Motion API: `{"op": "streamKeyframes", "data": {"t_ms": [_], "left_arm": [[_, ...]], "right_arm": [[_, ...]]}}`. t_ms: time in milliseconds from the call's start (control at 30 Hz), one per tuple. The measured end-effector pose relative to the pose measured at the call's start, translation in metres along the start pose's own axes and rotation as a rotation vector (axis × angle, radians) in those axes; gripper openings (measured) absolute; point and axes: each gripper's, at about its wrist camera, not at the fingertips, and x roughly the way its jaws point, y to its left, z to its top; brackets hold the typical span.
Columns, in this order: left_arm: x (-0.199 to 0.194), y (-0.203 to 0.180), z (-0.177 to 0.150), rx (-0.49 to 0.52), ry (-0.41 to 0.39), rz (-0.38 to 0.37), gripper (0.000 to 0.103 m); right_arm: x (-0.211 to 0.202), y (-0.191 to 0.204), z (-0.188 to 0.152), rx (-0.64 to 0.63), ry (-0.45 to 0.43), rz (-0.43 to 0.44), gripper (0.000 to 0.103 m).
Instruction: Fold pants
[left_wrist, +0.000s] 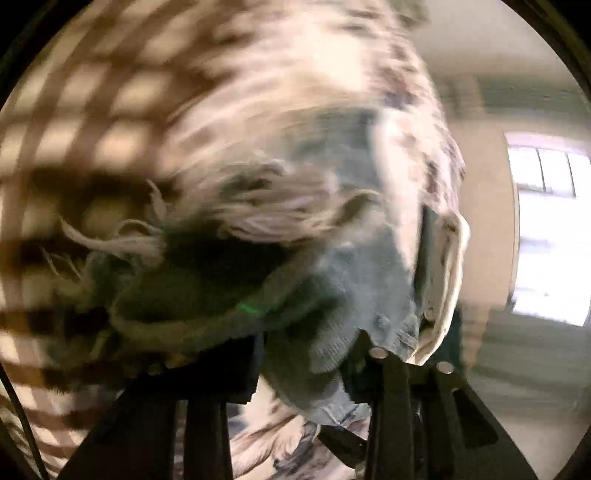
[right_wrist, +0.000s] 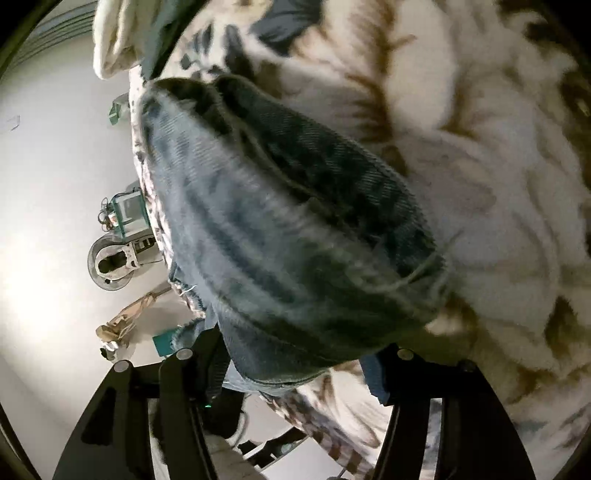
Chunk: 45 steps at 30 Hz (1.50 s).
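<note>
The pants are faded blue denim with frayed white threads at a torn patch. In the left wrist view the denim (left_wrist: 332, 295) bunches right in front of the lens, and my left gripper (left_wrist: 314, 373) is shut on a fold of it. In the right wrist view a thick roll of denim (right_wrist: 288, 236) with a stitched hem fills the middle, and my right gripper (right_wrist: 295, 365) is shut on its lower edge. Both views are blurred by motion. The pants hang over a patterned bedspread (right_wrist: 480, 166).
The cream bedspread with brown and blue leaf print also lies under the pants in the left view (left_wrist: 369, 55). A bright window (left_wrist: 550, 221) is at the right. A pale floor with a fan (right_wrist: 110, 262) and small clutter lies left.
</note>
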Motion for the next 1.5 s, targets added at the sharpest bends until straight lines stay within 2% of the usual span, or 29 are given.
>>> {"op": "streamKeyframes", "data": {"t_ms": [100,133,233,333,400,433,567,700,833,1033,1167,1300,1400,1500], "left_arm": [[0.007,0.032,0.007,-0.196,0.010,-0.161,0.034],[0.011,0.033,0.011,-0.221,0.011,-0.175,0.034],[0.018,0.020,0.022,-0.224,0.012,-0.134,0.038],[0.024,-0.009,0.031,-0.172,0.006,-0.016,0.036],[0.025,-0.033,0.034,-0.105,0.003,0.047,0.032],[0.024,-0.042,0.035,-0.081,0.006,0.063,0.021],[0.012,-0.080,0.045,-0.004,0.023,0.067,0.014],[-0.007,-0.100,0.040,0.093,0.057,0.067,0.013],[-0.027,-0.111,0.026,0.146,0.110,0.068,0.012],[-0.024,-0.201,0.028,0.261,0.189,-0.001,0.012],[-0.004,-0.291,0.028,0.345,0.253,-0.092,0.012],[0.035,-0.392,0.024,0.458,0.313,-0.167,0.012],[0.077,-0.452,0.021,0.543,0.343,-0.207,0.012],[0.129,-0.488,0.021,0.615,0.364,-0.230,0.012]], "right_arm": [[0.003,-0.005,0.009,0.007,0.004,0.015,0.064],[0.002,-0.008,0.009,0.008,0.002,0.022,0.066],[-0.002,-0.013,0.018,0.014,-0.010,0.037,0.072],[0.001,-0.011,0.018,0.023,-0.054,0.019,0.073],[-0.001,-0.007,0.013,0.043,-0.123,-0.017,0.056],[-0.004,-0.006,0.011,0.051,-0.141,-0.019,0.047],[-0.021,0.005,-0.009,0.078,-0.193,0.023,0.038],[-0.043,0.028,-0.032,0.091,-0.232,0.060,0.037],[-0.067,0.054,-0.043,0.109,-0.274,0.095,0.036],[-0.123,0.120,-0.042,0.124,-0.402,0.191,0.035],[-0.174,0.173,-0.023,0.113,-0.512,0.257,0.035],[-0.234,0.229,0.020,0.074,-0.654,0.311,0.035],[-0.268,0.246,0.057,0.053,-0.744,0.336,0.035],[-0.287,0.249,0.100,0.031,-0.809,0.332,0.035]]}}
